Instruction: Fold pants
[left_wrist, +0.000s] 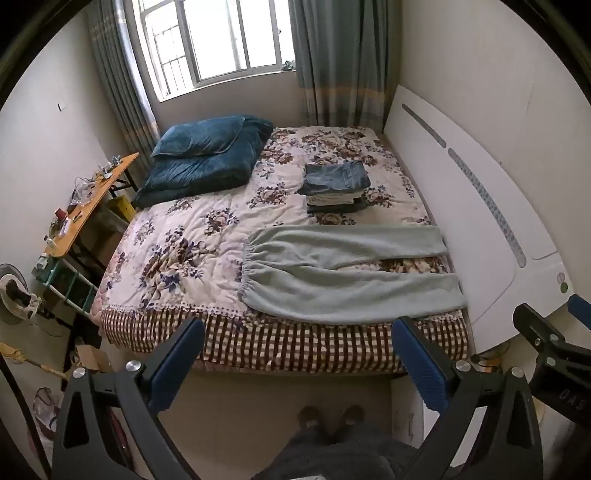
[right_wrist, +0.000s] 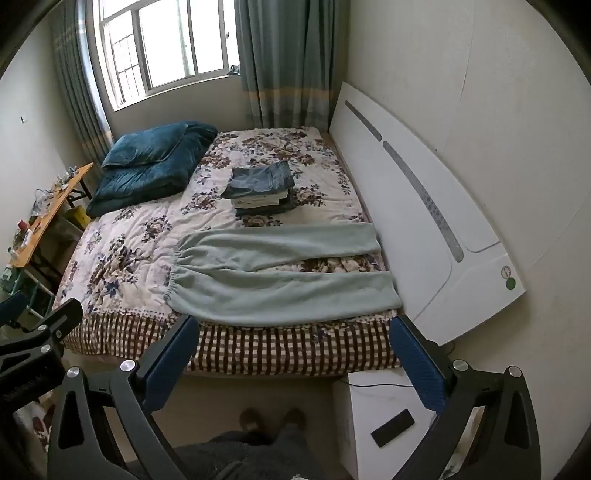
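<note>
Fleecy pale-green pants (left_wrist: 347, 273) lie flat and unfolded across the near part of the bed (left_wrist: 280, 343), close to its front edge. Gathered elastic waistband (left_wrist: 246, 269) points left, puckered into small ruffles; two straight legs run right toward the headboard (left_wrist: 476, 229), split by a narrow wedge of bare quilt. Fabric looks soft, matte, a bit thick, with shallow creases near the crotch.

Under them: quilted floral quilt (left_wrist: 192, 236), cream with purple-brown blooms, lace trim at the hem, then a brown-and-cream checked side panel. Just behind the pants, not touching, sits a squared stack of folded clothes (left_wrist: 336, 188), blue denim on top, cream and dark layers below. Far left corner of the bed: plush teal duvet (left_wrist: 199, 173) folded thick, matching pillow (left_wrist: 201, 136) on top.

Headboard is smooth white, curved, with grey inlaid strips. Striped grey-blue curtains (left_wrist: 340, 62) frame a barred window (left_wrist: 210, 40). Wooden side table (left_wrist: 88, 206) on the left, cluttered with small items too small to identify. White nightstand (right_wrist: 373, 413) near right, flat black slab-shaped object (right_wrist: 392, 427) on it.

Left gripper (left_wrist: 295, 365): black frame, ribbed blue pads, fingers spread wide apart, nothing between them, hanging in front of the bed. Right gripper (right_wrist: 291, 362): same build, fingers wide apart, empty, short of the pants. Person's slippered feet (right_wrist: 273, 419) and dark fuzzy trousers show below.
</note>
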